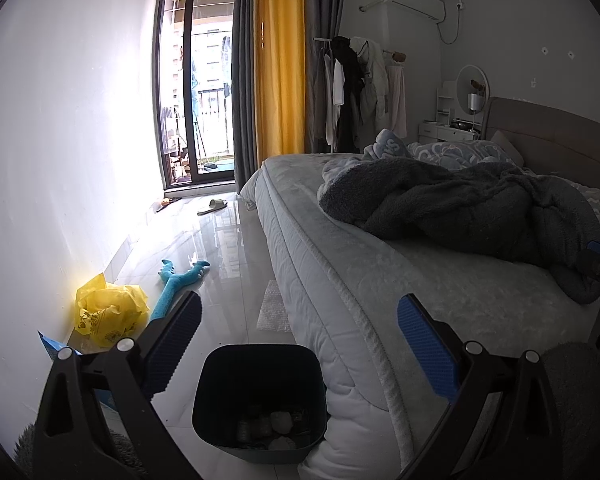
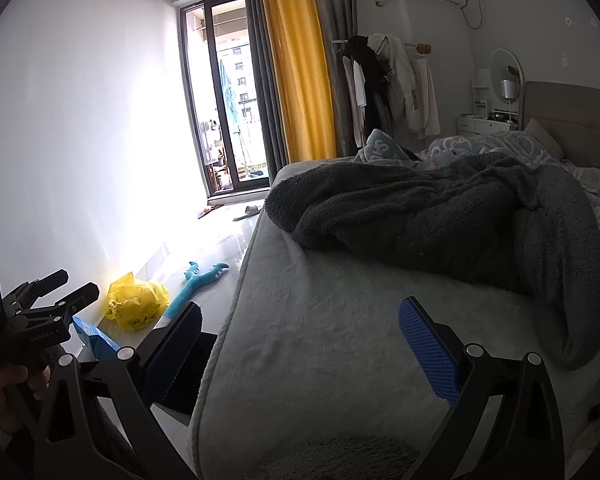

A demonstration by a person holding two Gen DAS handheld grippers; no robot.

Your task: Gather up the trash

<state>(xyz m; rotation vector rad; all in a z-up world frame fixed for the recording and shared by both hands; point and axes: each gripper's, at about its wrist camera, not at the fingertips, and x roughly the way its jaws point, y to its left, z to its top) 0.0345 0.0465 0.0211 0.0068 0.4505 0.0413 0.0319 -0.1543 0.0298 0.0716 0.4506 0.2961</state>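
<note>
Both grippers, left gripper [image 1: 300, 340] and right gripper [image 2: 300, 340], spread wide, empty; dark plastic bin [image 1: 260, 400] below; yellow printed bag [image 1: 110, 310] print illegible.

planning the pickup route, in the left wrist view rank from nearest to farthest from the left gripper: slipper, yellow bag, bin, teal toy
From the left gripper, jaws open:
1. Dark bin, right below the jaws, against the bed corner.
2. Yellow bag, left, by the wall.
3. Teal toy, on the floor just past the bag.
4. Slipper, far off near the balcony door.

Crumpled yellow bag [image 1: 110, 310] on floor by wall, near dark bin [image 1: 260, 400].
</note>
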